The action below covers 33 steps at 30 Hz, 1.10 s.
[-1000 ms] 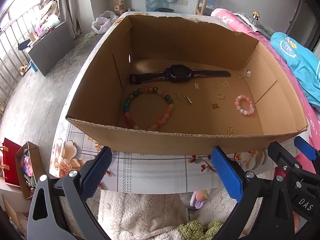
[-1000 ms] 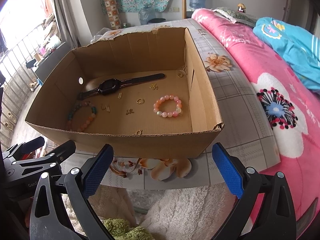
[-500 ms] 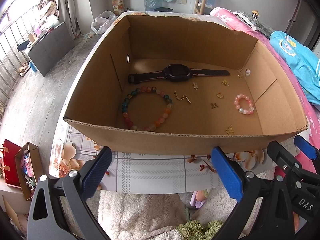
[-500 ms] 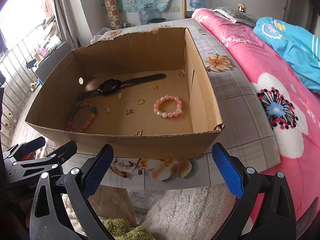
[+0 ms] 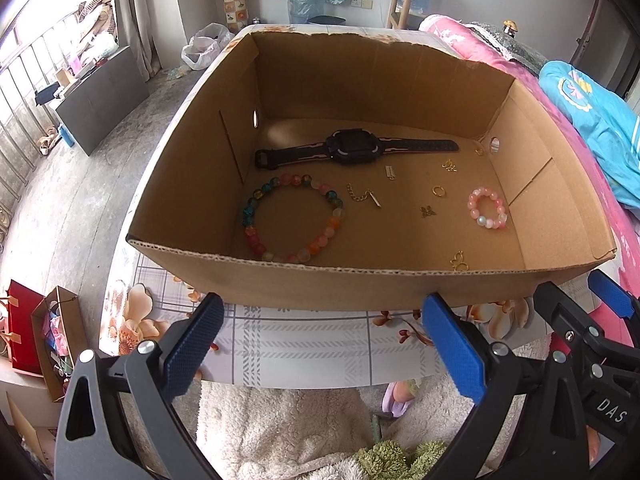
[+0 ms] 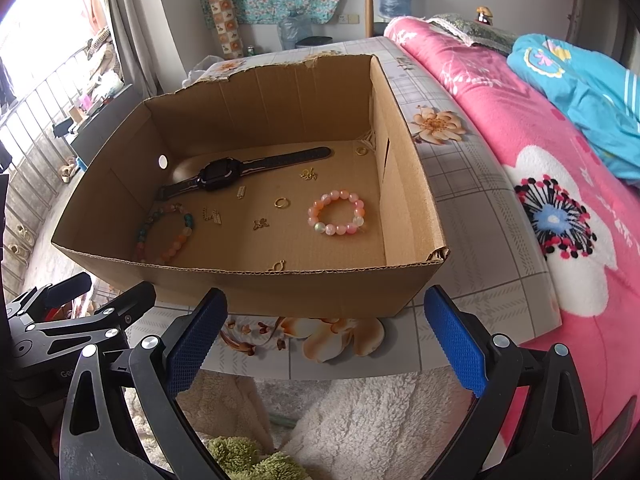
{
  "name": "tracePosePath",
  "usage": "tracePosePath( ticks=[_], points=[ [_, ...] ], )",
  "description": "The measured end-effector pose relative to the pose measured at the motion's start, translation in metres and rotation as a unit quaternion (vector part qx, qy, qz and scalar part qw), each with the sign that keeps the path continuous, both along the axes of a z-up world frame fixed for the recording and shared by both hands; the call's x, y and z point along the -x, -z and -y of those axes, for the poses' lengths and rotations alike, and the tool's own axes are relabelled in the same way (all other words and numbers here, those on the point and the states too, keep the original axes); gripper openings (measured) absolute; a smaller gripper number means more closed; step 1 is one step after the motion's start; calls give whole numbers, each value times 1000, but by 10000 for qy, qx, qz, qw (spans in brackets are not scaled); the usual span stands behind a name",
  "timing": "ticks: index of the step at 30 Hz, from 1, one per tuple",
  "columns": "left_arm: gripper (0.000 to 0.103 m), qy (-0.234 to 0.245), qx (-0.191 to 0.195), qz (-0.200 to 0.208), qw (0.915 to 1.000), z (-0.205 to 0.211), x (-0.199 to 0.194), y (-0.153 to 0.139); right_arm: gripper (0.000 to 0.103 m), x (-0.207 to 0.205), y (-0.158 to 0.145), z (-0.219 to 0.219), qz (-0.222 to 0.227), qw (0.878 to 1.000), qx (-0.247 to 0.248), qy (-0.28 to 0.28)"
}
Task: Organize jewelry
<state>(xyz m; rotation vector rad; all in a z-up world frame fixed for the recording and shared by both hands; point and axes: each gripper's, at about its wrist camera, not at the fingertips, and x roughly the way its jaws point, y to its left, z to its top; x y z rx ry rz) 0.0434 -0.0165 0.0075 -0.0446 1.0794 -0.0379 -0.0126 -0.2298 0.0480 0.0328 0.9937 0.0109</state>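
Observation:
An open cardboard box (image 5: pixel 360 284) (image 6: pixel 280 292) stands on a floral table. On its floor lie a black watch (image 5: pixel 352 148) (image 6: pixel 224 174), a large multicoloured bead bracelet (image 5: pixel 292 218) (image 6: pixel 166 236), a small pink bead bracelet (image 5: pixel 487 208) (image 6: pixel 337 212), a gold ring (image 5: pixel 438 190) (image 6: pixel 281 203), a short gold chain (image 5: pixel 364 197) and several small gold charms. My left gripper (image 5: pixel 324 344) is open with nothing between its fingers, just short of the box's near wall. My right gripper (image 6: pixel 326 340) is open likewise, beside it on the right.
The floral table (image 5: pixel 304 352) (image 6: pixel 460 184) ends just under the grippers, above a cream fluffy rug (image 6: pixel 360 420). A bed with a pink blanket (image 6: pixel 560 160) lies along the right. A red gift bag (image 5: pixel 20 332) stands on the floor at the left.
Both grippers have edged slightly forward and up, so more of the box floor shows. Nothing in the box has moved and both stay open.

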Motion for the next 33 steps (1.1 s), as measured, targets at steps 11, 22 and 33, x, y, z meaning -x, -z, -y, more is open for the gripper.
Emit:
tracePosePath(
  ticks=[11,22,33],
  points=[
    [98,7,-5,-1,10000,0,0,0,95,-1,1,-1,-14,10000,-11,-8],
    [98,9,-7,3,10000,0,0,0,95,0,1,0,-20,10000,-19,-4],
    [97,16,-17,2,10000,0,-1,0,95,0,2,1,-29,10000,-28,-22]
  ],
)
